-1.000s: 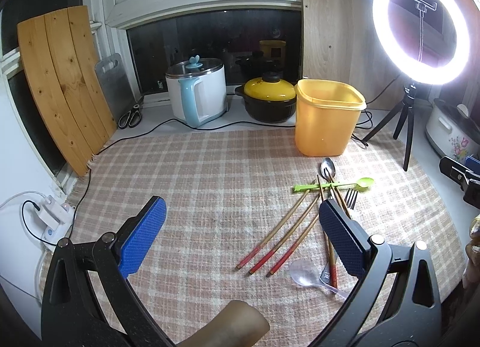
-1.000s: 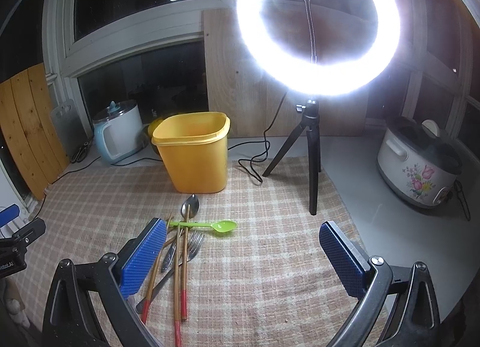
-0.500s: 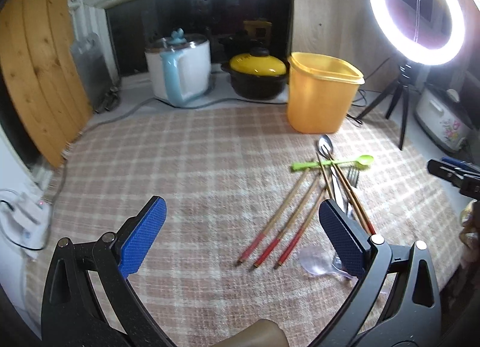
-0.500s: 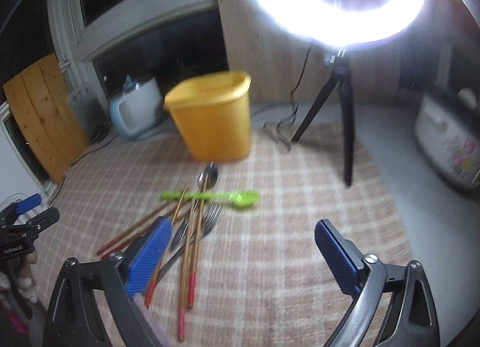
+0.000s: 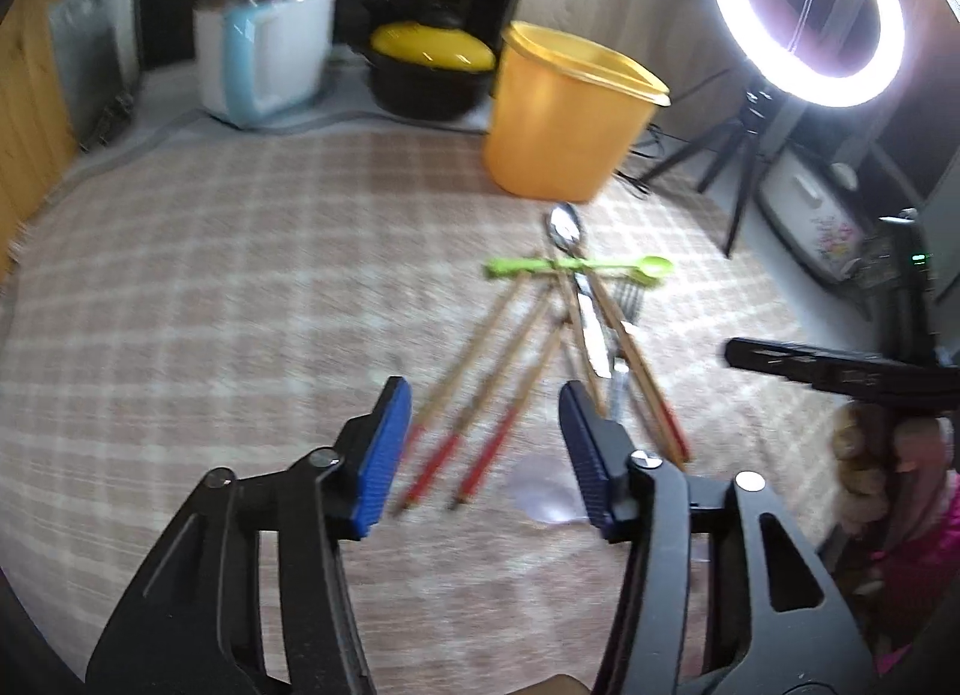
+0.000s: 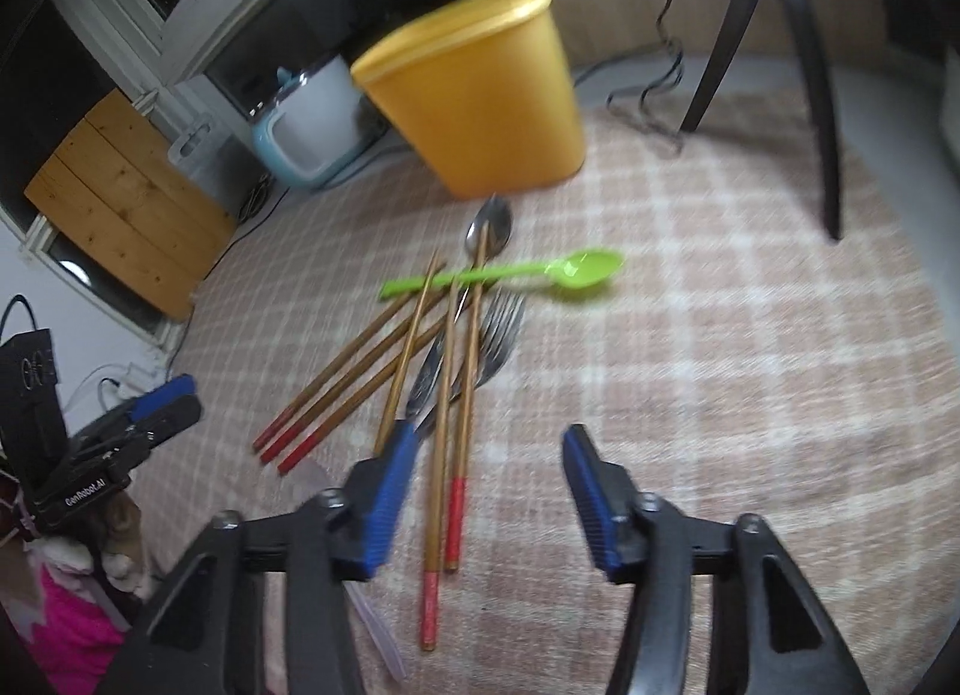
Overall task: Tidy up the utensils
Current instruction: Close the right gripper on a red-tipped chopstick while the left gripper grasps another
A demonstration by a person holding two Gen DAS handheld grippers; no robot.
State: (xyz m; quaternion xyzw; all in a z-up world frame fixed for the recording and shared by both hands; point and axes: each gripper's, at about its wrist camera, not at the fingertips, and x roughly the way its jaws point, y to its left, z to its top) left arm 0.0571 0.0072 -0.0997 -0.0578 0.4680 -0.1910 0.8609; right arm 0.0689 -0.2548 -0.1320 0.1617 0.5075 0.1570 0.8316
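Note:
A pile of utensils lies on the checked mat: several red-tipped wooden chopsticks (image 5: 480, 395) (image 6: 444, 455), a green plastic spoon (image 5: 576, 267) (image 6: 510, 275), a metal spoon (image 5: 564, 227) (image 6: 489, 227), a fork (image 6: 498, 335) and a clear plastic spoon (image 5: 543, 494). An open yellow tub (image 5: 564, 113) (image 6: 480, 101) stands behind them. My left gripper (image 5: 486, 449) is open, low over the red chopstick tips. My right gripper (image 6: 489, 497) is open, with two chopstick ends between its fingers. Neither holds anything.
A ring light on a tripod (image 5: 804, 11) stands at the right, its legs (image 6: 810, 65) on the mat's far edge. A white and blue kettle (image 5: 264, 59), a yellow-lidded pot (image 5: 432, 65) and a flowered rice cooker (image 5: 810, 227) stand along the back. Wooden boards (image 6: 120, 197) lean at the left.
Both grippers have dropped and moved in toward the utensil pile. Both jaws have narrowed but stay open. The utensils have not moved.

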